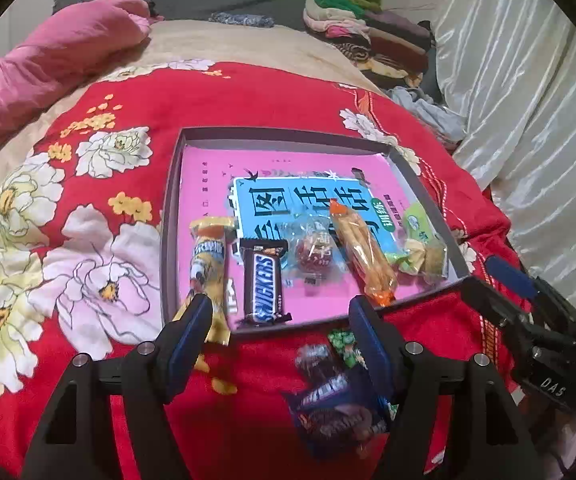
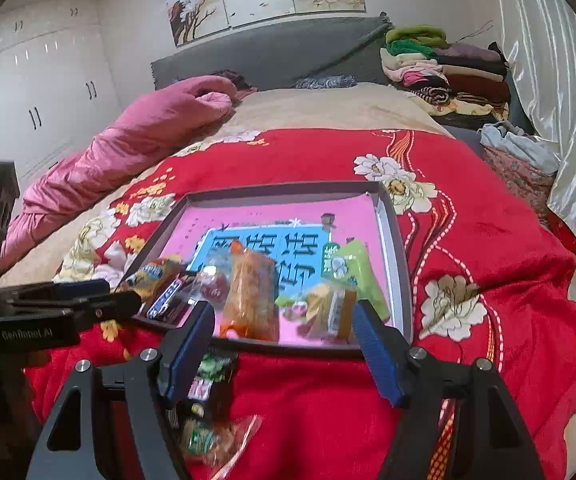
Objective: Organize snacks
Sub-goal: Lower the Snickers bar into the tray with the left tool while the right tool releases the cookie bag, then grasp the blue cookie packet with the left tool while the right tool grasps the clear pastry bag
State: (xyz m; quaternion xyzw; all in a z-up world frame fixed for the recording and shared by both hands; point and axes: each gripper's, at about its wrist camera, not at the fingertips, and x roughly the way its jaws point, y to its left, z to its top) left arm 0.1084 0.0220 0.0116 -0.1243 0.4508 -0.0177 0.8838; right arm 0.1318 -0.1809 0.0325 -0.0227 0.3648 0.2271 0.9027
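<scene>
— What is seen on the bed?

— A shallow grey box (image 1: 169,216) is laid on a red flowered blanket (image 1: 87,240). A pink book (image 1: 207,176) is laid flat inside it. Snacks are lined up in a row along the near side: a yellow wafer bar (image 1: 207,260) at the left, then a Snickers bar (image 1: 263,284), a clear-wrapped red candy (image 1: 316,252), an orange-wrapped long snack (image 1: 364,252), and a green packet (image 1: 420,240) at the right.

— Are any snacks left outside the box?

— Yes. A blue chocolate packet (image 1: 340,408) and a small green-and-white packet (image 1: 344,346) are seen on the blanket just in front of the box.

— How are the tongs held?

— The left gripper (image 1: 281,328) is spread wide and nothing is held in it. It is held over the near edge of the box. The right gripper (image 2: 281,332) is spread wide too, with nothing held. A clear bag of sweets (image 2: 215,436) is seen below it on the blanket.
</scene>
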